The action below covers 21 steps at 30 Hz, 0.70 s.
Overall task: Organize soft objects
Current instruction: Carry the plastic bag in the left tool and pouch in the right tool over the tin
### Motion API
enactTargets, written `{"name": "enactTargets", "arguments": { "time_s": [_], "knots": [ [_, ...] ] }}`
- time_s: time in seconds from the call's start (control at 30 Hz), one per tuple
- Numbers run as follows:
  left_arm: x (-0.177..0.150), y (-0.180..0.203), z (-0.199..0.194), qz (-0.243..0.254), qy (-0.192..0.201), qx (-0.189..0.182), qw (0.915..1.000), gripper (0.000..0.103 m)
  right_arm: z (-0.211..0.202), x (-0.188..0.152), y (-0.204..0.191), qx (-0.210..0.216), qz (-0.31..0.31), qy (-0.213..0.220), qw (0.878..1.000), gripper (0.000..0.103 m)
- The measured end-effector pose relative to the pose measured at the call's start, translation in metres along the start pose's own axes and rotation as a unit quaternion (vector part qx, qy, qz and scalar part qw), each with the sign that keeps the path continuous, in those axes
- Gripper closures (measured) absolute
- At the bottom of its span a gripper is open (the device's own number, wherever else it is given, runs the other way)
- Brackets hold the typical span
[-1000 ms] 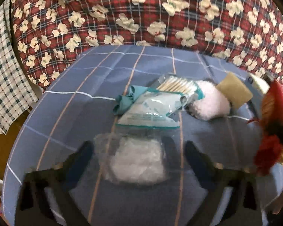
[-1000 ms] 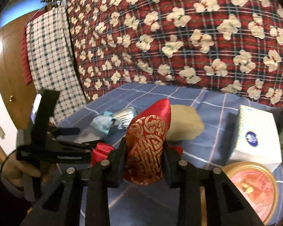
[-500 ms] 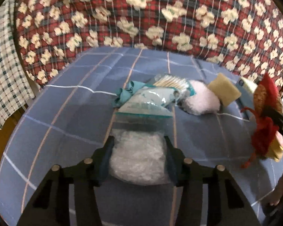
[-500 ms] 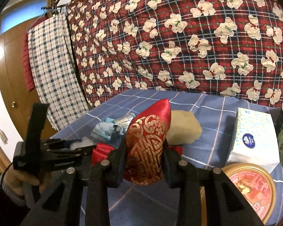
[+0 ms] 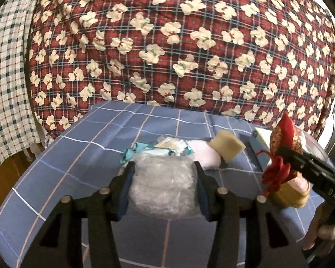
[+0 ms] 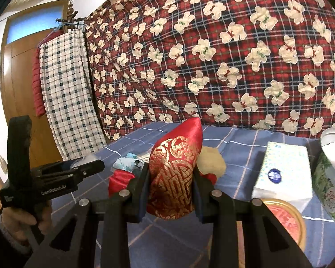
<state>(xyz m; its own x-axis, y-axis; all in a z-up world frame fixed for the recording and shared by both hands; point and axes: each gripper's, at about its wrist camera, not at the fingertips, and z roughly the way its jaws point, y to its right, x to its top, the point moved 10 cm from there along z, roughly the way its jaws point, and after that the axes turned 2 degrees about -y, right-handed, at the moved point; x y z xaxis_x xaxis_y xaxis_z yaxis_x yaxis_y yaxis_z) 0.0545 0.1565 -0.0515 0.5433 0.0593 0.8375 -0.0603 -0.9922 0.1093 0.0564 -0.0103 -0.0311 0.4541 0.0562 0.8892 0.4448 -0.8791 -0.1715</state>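
Note:
My left gripper (image 5: pixel 164 169) is shut on a clear plastic bag of white cotton (image 5: pixel 163 189) and holds it above the blue checked tablecloth (image 5: pixel 78 156). My right gripper (image 6: pixel 170 174) is shut on a red and gold satin pouch (image 6: pixel 174 174), also held up off the table; it shows at the right of the left wrist view (image 5: pixel 281 138). On the cloth lie a teal packet (image 5: pixel 145 150), a pack of cotton swabs (image 5: pixel 172 144), a pink fluffy puff (image 5: pixel 204 156) and a beige sponge (image 5: pixel 226 148).
A white tissue pack (image 6: pixel 283 174), a round gold tin with a pink lid (image 6: pixel 285 218) and a green printed can (image 6: pixel 330 187) stand at the right. A red plaid bear-print quilt (image 5: pixel 167 44) hangs behind the table. A checked cloth (image 6: pixel 67 89) hangs at the left.
My left gripper closed on the bag of cotton and lifted it off the cloth. My right gripper kept hold of the red pouch and rose slightly.

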Motion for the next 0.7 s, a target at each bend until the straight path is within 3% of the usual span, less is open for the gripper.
{"name": "enactTargets", "arguments": {
  "time_s": [0.33, 0.5, 0.7],
  "knots": [
    [-0.021, -0.014, -0.015, 0.000, -0.015, 0.031, 0.9994, 0.053, -0.034, -0.005, 0.024, -0.015, -0.008, 0.015, 1.000, 0.067],
    [-0.017, -0.009, -0.018, -0.018, -0.011, 0.021, 0.9996, 0.053, -0.047, -0.006, 0.042, -0.018, 0.007, 0.021, 1.000, 0.067],
    [-0.007, 0.033, -0.018, 0.000, 0.005, -0.012, 0.9999, 0.053, -0.063, -0.007, 0.062, -0.039, 0.008, 0.030, 0.999, 0.067]
  ]
}}
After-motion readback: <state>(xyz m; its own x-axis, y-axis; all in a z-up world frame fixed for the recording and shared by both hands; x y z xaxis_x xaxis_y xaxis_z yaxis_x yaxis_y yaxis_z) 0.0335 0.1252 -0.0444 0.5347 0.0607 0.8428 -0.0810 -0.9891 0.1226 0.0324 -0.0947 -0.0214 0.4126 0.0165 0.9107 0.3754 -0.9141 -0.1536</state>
